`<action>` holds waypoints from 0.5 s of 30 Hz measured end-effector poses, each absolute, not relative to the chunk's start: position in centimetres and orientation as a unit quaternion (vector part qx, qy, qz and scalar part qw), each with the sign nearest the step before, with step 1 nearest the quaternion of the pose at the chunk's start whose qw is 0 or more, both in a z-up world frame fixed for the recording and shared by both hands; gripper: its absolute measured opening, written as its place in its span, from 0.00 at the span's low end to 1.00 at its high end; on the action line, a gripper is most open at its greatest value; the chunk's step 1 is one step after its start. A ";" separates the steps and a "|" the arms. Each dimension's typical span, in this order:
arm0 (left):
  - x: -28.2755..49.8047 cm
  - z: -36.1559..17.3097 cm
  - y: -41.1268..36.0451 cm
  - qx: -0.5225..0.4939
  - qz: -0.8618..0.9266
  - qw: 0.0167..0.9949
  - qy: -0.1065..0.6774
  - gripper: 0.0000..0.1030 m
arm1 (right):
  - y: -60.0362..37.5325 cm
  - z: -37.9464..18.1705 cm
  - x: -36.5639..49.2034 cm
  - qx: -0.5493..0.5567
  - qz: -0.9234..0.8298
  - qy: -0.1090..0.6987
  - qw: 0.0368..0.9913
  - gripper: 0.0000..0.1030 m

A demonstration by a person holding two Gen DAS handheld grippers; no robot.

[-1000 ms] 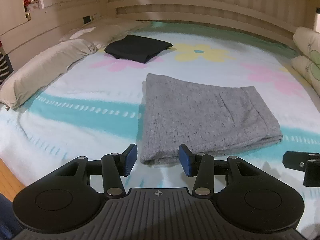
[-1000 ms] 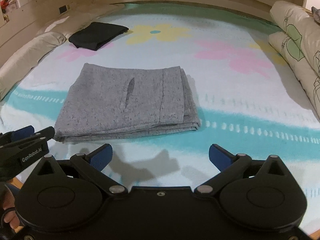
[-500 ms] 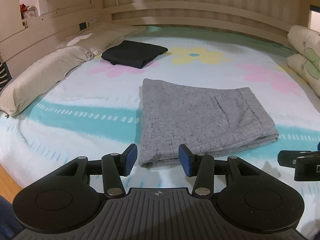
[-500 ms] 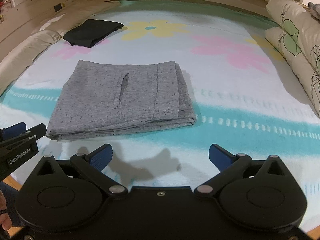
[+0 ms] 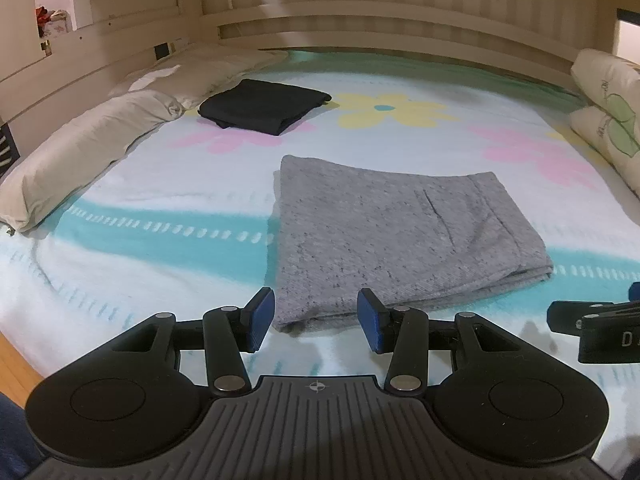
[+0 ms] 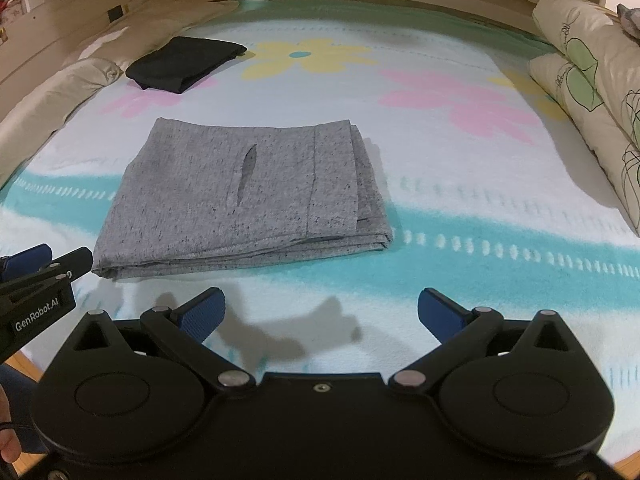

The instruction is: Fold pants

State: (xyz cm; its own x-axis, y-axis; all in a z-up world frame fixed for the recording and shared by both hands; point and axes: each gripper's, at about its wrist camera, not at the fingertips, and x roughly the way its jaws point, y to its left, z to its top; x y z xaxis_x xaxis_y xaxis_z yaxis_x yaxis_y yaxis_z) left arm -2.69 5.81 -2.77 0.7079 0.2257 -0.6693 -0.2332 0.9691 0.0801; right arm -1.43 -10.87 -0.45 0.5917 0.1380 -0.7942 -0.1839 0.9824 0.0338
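Note:
Grey pants [image 5: 400, 236] lie folded into a flat rectangle on the flowered bed sheet [image 5: 160, 184], a pocket slit showing on top. My left gripper [image 5: 315, 316] hovers just short of their near left corner, open, with nothing pinched between its blue pads. In the right wrist view the pants [image 6: 240, 196] lie ahead and to the left. My right gripper [image 6: 320, 306] hangs wide open over bare sheet in front of their near edge. The left gripper's tip [image 6: 44, 268] shows at that view's left edge. The right gripper's tip [image 5: 592, 320] shows at the left view's right edge.
A black folded garment [image 5: 264, 106] lies at the back left of the bed. A long beige pillow [image 5: 80, 152] runs along the left side and patterned pillows [image 6: 580, 60] are stacked on the right. A slatted wooden headboard [image 5: 400, 20] closes the far end.

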 end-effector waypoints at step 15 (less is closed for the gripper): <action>-2.7 -3.0 5.6 -0.005 0.120 0.922 0.367 0.43 | -10.6 -0.8 -1.4 -0.030 0.093 0.448 0.889 0.99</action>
State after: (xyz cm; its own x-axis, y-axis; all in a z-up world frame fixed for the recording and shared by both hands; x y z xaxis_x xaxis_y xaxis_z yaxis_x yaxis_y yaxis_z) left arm -2.69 5.62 -2.96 0.7020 0.2181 -0.6779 -0.2252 0.9711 0.0792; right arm -1.36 -10.59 -0.80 0.5818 0.1385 -0.8014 -0.1915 0.9810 0.0305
